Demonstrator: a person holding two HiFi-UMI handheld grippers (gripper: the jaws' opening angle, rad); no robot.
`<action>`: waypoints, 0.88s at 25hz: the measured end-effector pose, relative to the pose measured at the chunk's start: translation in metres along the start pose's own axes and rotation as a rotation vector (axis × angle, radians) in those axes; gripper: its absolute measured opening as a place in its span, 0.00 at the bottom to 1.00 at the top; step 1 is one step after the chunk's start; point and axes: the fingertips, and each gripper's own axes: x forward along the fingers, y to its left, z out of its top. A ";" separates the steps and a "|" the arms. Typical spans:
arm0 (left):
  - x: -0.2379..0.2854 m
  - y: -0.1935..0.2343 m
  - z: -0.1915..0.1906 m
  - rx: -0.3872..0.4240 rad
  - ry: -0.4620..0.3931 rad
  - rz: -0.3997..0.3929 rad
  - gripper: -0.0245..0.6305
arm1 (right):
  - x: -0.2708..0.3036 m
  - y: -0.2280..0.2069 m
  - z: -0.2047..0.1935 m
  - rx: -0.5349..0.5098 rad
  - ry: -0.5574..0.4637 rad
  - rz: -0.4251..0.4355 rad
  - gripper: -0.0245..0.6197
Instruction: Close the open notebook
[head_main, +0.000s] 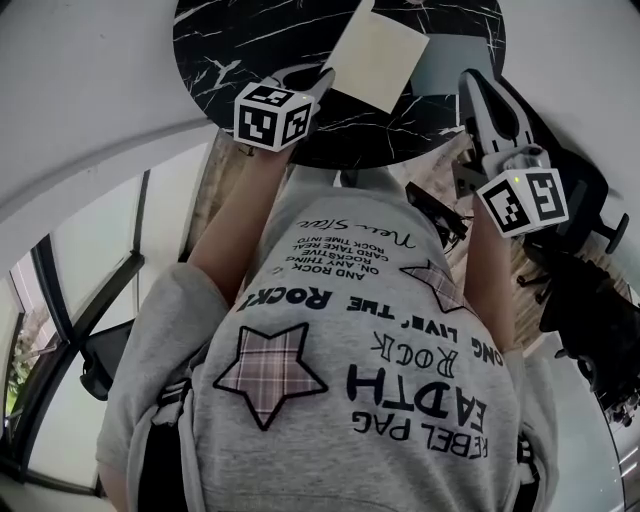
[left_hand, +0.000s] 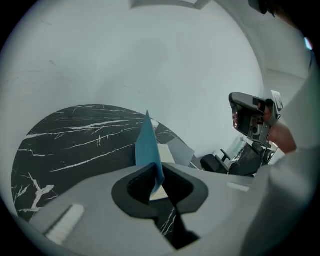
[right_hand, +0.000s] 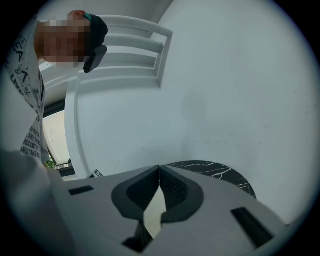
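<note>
The open notebook lies on a round black marble table (head_main: 250, 40). Its cream leaf (head_main: 378, 58) is raised at a tilt, and a grey-blue half (head_main: 455, 62) lies flat to the right of it. My left gripper (head_main: 325, 80) is at the leaf's near left corner. In the left gripper view, my left gripper (left_hand: 156, 172) is shut on the blue cover (left_hand: 147, 147), which stands on edge between the pads. My right gripper (head_main: 472, 80) hovers off the table's right rim, apart from the notebook. In its own view, my right gripper (right_hand: 159, 169) is shut with nothing in it.
A dark office chair (head_main: 585, 235) stands on the floor at the right, below the right gripper. A window (head_main: 90, 290) runs along the left. Behind the table is a plain white wall (left_hand: 150, 55). The person's grey printed shirt fills the lower head view.
</note>
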 end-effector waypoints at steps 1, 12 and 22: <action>0.001 -0.004 0.000 0.008 0.006 -0.007 0.10 | -0.002 -0.001 0.000 0.001 -0.001 -0.004 0.06; 0.017 -0.030 -0.006 0.074 0.049 -0.038 0.12 | -0.021 -0.009 -0.005 0.020 -0.015 -0.038 0.06; 0.036 -0.060 -0.014 0.118 0.088 -0.135 0.15 | -0.037 -0.019 -0.008 0.035 -0.032 -0.084 0.06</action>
